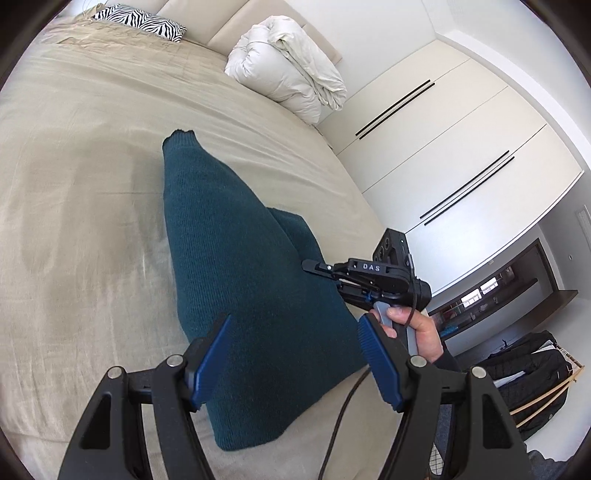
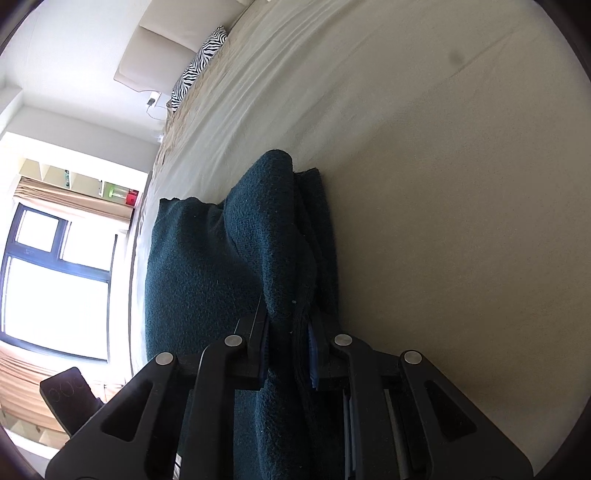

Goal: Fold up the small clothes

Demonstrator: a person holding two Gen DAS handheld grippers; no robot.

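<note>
A dark teal knitted garment (image 1: 236, 266) lies folded lengthwise on the beige bed (image 1: 74, 206). My left gripper (image 1: 295, 354) is open and empty, hovering above the garment's near end. My right gripper (image 1: 314, 266) comes in from the right, held in a hand, and pinches the garment's right edge. In the right wrist view the right gripper (image 2: 288, 350) is shut on a bunched fold of the teal garment (image 2: 207, 258), lifted a little off the bed (image 2: 443, 184).
A rolled white duvet (image 1: 288, 66) and a zebra-print pillow (image 1: 144, 20) lie at the head of the bed. White wardrobe doors (image 1: 461, 147) stand to the right. A black bag (image 1: 528, 373) sits on the floor. A window (image 2: 48, 277) is beyond the bed's far side.
</note>
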